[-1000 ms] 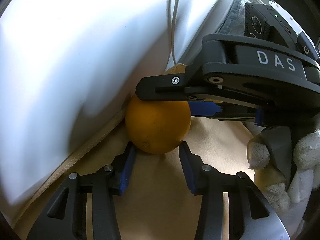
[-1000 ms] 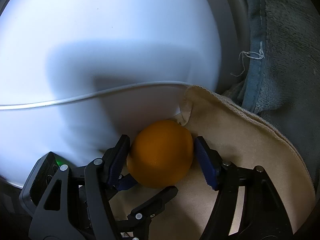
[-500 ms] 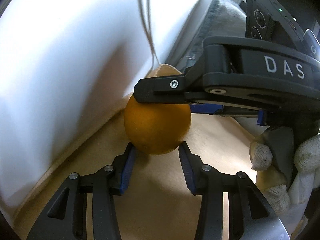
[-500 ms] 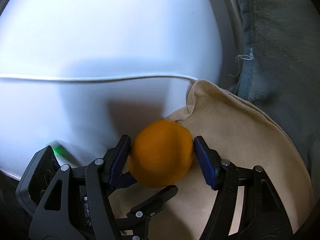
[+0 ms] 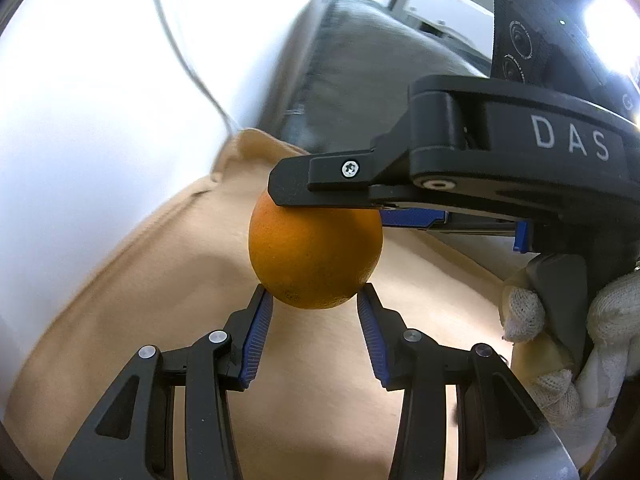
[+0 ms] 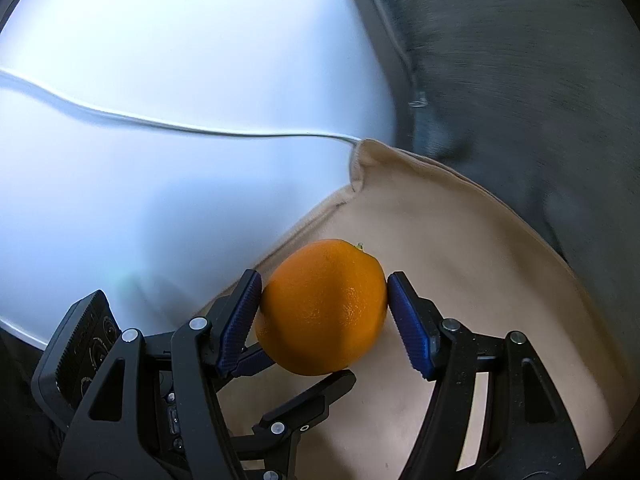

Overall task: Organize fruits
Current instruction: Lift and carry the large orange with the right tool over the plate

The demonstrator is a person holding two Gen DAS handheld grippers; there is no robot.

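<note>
An orange (image 5: 314,254) hangs above a beige cloth (image 5: 168,320). My right gripper (image 6: 324,300) is shut on the orange (image 6: 322,308), blue pads on both its sides. In the left wrist view the right gripper's black body marked DAS (image 5: 500,168) comes in from the right, held by a white-gloved hand (image 5: 560,352). My left gripper (image 5: 314,304) sits just below the orange, its blue pads apart at the fruit's lower edge; whether they touch it is unclear. Its fingers (image 6: 308,404) show under the orange in the right wrist view.
A white surface (image 6: 180,60) with a thin white cable (image 6: 180,128) lies behind the beige cloth (image 6: 460,260). A grey plush fabric (image 6: 520,80) lies at the right. The cloth's seamed corner (image 6: 360,160) is just beyond the orange.
Both grippers and the orange have risen and drawn back from the white surface; more beige cloth and grey fabric now show. The right grip on the orange is unchanged.
</note>
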